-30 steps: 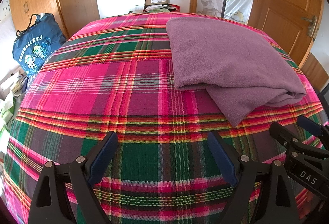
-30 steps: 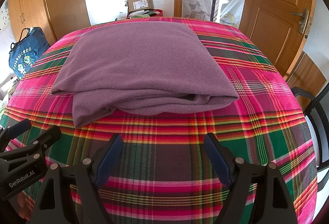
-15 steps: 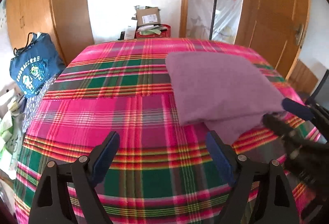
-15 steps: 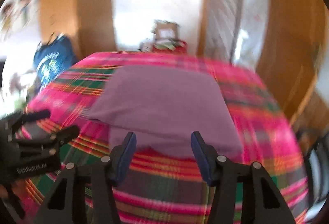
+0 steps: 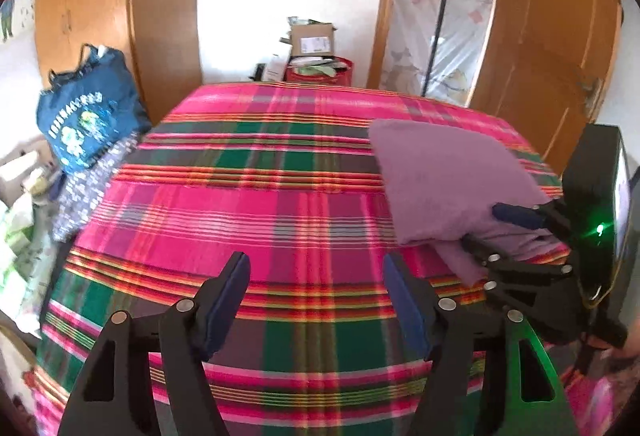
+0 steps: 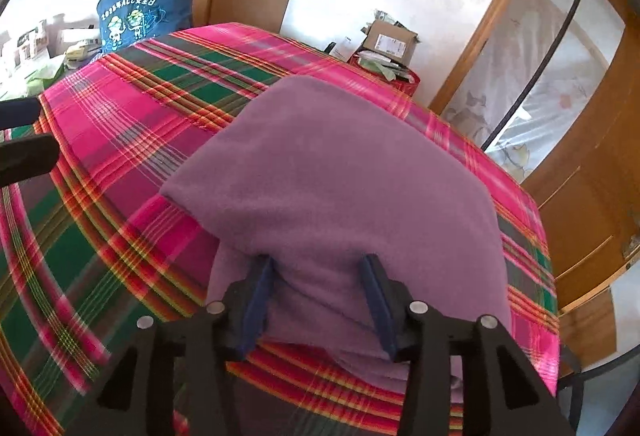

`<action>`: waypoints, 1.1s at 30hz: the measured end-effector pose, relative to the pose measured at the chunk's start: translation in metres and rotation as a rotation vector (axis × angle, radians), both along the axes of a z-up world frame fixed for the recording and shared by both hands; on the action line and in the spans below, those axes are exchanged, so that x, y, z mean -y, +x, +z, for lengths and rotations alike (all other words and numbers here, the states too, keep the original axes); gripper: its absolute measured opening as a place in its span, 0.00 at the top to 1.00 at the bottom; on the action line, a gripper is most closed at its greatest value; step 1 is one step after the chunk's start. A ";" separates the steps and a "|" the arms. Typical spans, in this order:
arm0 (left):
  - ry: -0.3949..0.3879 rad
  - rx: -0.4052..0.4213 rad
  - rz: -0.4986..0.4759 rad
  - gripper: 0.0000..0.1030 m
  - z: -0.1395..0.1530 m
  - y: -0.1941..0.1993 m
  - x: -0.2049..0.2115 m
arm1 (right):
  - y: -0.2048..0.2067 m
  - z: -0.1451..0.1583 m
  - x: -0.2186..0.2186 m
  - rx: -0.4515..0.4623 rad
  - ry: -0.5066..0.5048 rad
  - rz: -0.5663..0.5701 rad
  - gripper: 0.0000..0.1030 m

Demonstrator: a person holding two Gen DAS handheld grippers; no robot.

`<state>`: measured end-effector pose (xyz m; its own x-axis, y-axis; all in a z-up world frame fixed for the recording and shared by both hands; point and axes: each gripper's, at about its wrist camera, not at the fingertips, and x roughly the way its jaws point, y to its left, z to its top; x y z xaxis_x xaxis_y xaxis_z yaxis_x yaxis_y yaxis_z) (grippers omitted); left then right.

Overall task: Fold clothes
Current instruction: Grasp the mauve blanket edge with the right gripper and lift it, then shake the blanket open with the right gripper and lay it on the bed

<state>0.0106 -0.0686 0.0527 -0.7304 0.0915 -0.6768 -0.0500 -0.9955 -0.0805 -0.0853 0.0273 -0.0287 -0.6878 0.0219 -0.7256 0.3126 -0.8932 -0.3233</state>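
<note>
A folded purple garment (image 6: 340, 171) lies on the right half of the plaid-covered surface (image 5: 260, 203). My right gripper (image 6: 316, 270) is rolled on its side, one finger above and one below the garment's thick near edge. The fabric fills the narrowed gap and touches both pads. From the left wrist view, the garment (image 5: 448, 179) sits at the right with the right gripper (image 5: 496, 232) clamped at its near corner. My left gripper (image 5: 316, 268) hovers open over bare plaid with nothing between its fingers; it also shows as the left gripper (image 6: 24, 133) at the right wrist view's left edge.
A blue tote bag (image 5: 88, 119) and loose clutter stand past the surface's left edge. A cardboard box (image 5: 312, 39) on a red bin sits beyond the far edge. A wooden door (image 5: 560, 75) is at the right, and a chair frame (image 6: 592, 376) at the near right corner.
My right gripper moved forward onto the garment's near edge, rolled sideways, and narrowed its jaws around the fold. The left gripper rose and pulled back, staying open.
</note>
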 end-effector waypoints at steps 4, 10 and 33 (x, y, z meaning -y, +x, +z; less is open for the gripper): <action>0.021 0.011 -0.006 0.31 -0.002 -0.002 -0.005 | -0.012 0.001 -0.013 0.019 -0.101 -0.056 0.54; 0.027 0.022 -0.017 0.31 -0.003 -0.003 -0.010 | -0.013 0.017 -0.013 -0.032 -0.127 -0.057 0.92; 0.081 0.007 -0.032 0.31 0.014 0.002 -0.025 | 0.062 0.273 -0.146 -0.716 -0.499 -0.285 0.93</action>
